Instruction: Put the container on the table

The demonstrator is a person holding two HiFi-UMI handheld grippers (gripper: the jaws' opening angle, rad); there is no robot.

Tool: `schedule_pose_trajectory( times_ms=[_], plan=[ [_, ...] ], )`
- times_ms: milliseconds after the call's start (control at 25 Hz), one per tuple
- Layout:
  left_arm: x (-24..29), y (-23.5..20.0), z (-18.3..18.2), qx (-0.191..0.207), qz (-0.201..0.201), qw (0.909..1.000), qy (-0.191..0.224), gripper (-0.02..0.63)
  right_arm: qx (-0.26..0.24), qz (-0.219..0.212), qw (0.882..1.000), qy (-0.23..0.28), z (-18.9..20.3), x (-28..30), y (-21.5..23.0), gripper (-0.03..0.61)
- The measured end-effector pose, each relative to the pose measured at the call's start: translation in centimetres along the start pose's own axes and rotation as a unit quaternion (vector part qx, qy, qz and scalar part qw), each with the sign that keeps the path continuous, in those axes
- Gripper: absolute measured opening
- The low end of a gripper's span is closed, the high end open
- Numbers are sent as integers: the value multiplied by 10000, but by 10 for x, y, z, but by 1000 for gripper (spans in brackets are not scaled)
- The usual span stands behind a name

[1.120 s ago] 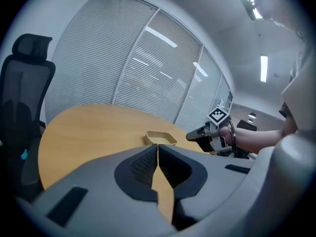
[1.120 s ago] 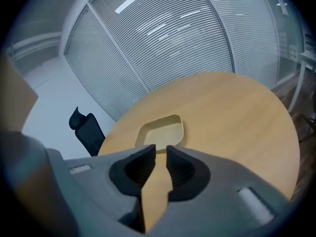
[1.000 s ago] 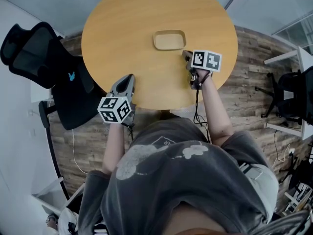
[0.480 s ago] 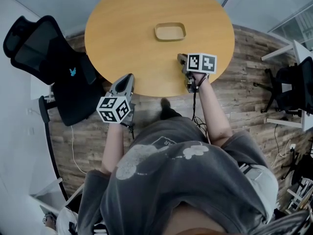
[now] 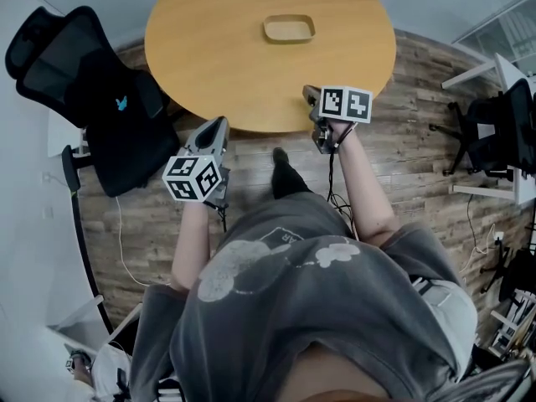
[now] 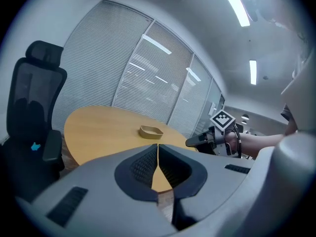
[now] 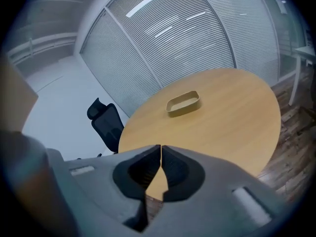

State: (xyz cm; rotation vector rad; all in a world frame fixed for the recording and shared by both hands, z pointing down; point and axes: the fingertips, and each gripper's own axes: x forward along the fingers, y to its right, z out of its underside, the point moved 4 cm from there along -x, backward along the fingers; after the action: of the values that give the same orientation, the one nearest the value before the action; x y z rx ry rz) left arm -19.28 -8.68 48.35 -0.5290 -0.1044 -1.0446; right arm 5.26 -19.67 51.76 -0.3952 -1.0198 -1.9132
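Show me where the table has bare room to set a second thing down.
The table is bare everywhere but at the container near its far edge. Widest room: the near half, and the left side by the chair.

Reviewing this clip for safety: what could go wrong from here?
The cable under the right hand-held gripper hangs near the person's foot and might snag.
The office chair stands close to the left hand-held gripper; a swing might hit it.
The container sits well inside the table rim; falling seems unlikely.
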Motion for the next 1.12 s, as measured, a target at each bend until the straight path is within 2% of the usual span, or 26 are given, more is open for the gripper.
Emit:
schedule_pose_trajectory(
  times_ms=[440,920,1120],
  plan=[
    [-58,31,37,-60,158,9999,-21,0,-45,-98,9999,86,68,-56,-29,0],
    [-93,68,64,39,435,9990,-95,0,-2,33,9999,132,130,-108,-32,-2],
    [-100,82,71,123,558,9982,-180,0,13,156,9997,170,143,-127,-24,-2]
  ],
)
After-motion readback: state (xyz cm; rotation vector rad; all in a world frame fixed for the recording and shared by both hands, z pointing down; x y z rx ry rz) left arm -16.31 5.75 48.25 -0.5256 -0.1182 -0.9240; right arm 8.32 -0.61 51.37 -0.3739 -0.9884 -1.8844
